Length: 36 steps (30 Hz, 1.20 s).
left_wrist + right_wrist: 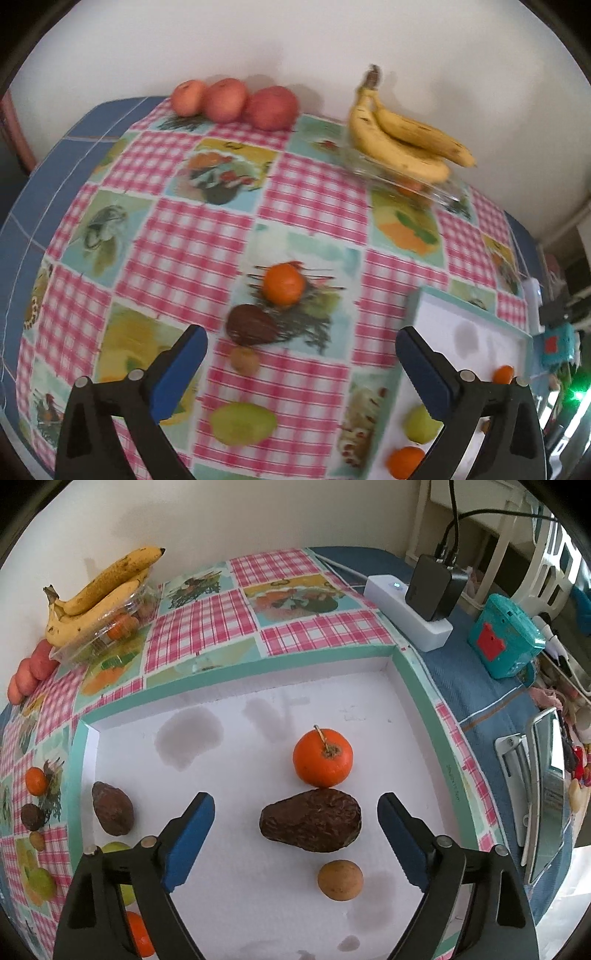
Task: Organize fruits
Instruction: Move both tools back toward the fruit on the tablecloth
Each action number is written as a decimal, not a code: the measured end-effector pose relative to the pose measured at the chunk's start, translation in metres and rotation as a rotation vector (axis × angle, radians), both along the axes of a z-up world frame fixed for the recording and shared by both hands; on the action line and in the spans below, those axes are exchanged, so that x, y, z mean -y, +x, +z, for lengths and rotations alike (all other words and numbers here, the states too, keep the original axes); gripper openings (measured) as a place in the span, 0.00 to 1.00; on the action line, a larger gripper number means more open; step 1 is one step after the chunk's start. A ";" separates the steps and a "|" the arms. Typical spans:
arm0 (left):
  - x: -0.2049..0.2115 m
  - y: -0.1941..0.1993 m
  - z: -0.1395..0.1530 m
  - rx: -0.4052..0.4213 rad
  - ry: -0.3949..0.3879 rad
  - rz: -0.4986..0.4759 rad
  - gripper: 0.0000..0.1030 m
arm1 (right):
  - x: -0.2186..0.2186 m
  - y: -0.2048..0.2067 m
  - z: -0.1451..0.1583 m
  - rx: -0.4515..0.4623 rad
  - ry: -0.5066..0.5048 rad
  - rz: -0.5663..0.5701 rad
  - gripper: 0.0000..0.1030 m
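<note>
Both tongs, left tongs (pixel 301 360) and right tongs (pixel 295 825), gaping and empty. Partway done: avocado (pixel 311 820), tangerine (pixel 322 757) already in white tray (pixel 236 686). Still loose on table (pixel 177 236): orange (pixel 283 284), green fruit (pixel 243 424).

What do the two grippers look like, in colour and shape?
Both look alike. The left gripper and the right gripper each have two black plastic arms that spread in a V, blue pads on the inner faces of the jaws, and round silver pins at the joints. No cables, sleeves or markings show.
</note>
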State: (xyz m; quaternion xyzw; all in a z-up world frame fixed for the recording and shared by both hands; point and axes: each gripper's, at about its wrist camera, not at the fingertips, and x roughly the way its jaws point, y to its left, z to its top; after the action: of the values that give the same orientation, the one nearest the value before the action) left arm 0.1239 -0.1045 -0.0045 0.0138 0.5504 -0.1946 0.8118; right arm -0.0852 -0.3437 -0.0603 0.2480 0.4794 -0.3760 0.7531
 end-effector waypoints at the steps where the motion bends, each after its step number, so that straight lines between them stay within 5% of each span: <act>1: -0.003 0.003 0.000 -0.006 -0.003 0.013 1.00 | 0.000 0.000 0.002 -0.003 -0.009 -0.005 0.88; 12: -0.043 0.032 0.005 0.078 0.106 0.065 1.00 | -0.008 0.005 0.042 0.054 -0.083 -0.056 0.88; 21: -0.079 0.048 0.014 0.161 0.231 0.065 1.00 | -0.043 0.037 0.061 0.075 -0.089 0.027 0.88; 36: -0.133 0.072 0.021 0.134 0.205 0.147 1.00 | -0.131 0.120 0.069 0.122 -0.027 0.269 0.88</act>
State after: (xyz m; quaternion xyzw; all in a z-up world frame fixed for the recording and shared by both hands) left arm 0.1955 0.0289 0.0168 0.0692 0.5112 -0.0762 0.8533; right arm 0.0353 -0.2128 0.0083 0.1936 0.4565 -0.2623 0.8279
